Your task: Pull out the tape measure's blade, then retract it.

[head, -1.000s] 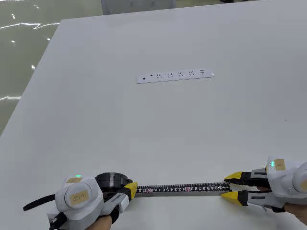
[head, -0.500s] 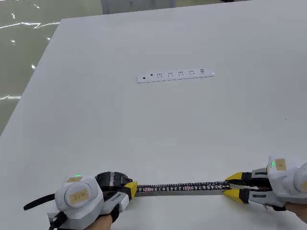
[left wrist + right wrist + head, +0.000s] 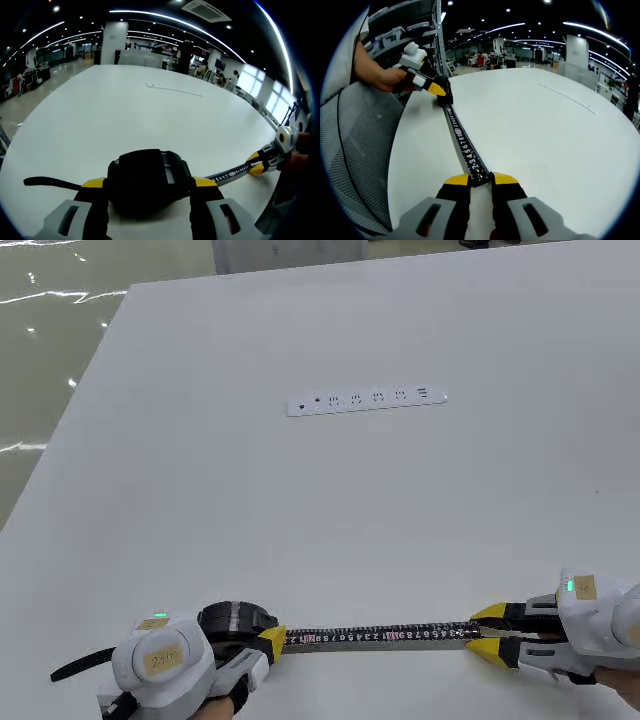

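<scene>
A black tape measure case (image 3: 236, 621) sits near the table's front edge, clamped between the yellow-tipped jaws of my left gripper (image 3: 262, 640); the case (image 3: 149, 179) looms large in the left gripper view. Its dark numbered blade (image 3: 378, 635) lies stretched flat along the table to the right. My right gripper (image 3: 487, 634) is shut on the blade's end. In the right gripper view the blade (image 3: 462, 146) runs away from my right gripper (image 3: 480, 179) toward the left gripper (image 3: 436, 89) holding the case. The right gripper (image 3: 257, 162) appears at the edge of the left gripper view.
A white power strip (image 3: 365, 400) lies flat on the white table (image 3: 330, 490) well beyond the tape. The table's left edge drops to a glossy floor (image 3: 50, 330). A mesh chair back (image 3: 355, 165) stands beside the table in the right gripper view.
My right gripper's jaws have closed onto the blade's end; a second ago they stood apart around it. The left gripper and case have held still.
</scene>
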Demonstrator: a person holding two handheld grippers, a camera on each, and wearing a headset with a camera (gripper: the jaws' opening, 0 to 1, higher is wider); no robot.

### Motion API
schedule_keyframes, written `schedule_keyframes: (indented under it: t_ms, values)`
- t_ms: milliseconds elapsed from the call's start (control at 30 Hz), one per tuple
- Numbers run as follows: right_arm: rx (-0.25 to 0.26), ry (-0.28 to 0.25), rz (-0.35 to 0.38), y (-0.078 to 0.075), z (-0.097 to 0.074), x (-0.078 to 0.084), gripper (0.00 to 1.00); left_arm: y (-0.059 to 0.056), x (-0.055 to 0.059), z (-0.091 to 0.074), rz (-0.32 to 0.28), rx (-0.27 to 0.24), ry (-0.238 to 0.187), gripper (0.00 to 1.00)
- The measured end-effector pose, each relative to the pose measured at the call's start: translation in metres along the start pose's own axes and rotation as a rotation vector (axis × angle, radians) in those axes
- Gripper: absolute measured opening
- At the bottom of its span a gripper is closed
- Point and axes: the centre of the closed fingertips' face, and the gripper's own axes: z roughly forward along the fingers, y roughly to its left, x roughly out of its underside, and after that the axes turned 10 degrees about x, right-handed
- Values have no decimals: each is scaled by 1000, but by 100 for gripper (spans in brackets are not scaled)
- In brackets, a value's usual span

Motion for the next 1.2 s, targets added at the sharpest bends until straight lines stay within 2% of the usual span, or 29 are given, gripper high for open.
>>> schedule_keyframes:
  t_ms: [167,367,900,1200]
  values:
    - [0,0,-3,0,0,0,15,1,-1,1,-27,-9,-8,64]
    - [0,-2,0,0,-1,0,15,1,0,2,-31,-16,2,64]
    - [-6,-5,-2,0,-1,-1,14,2,2,2,-28,-24,57,62]
    - [-46,-40,-10,11,7,-17,13,3,3,0,-37,-21,67,61]
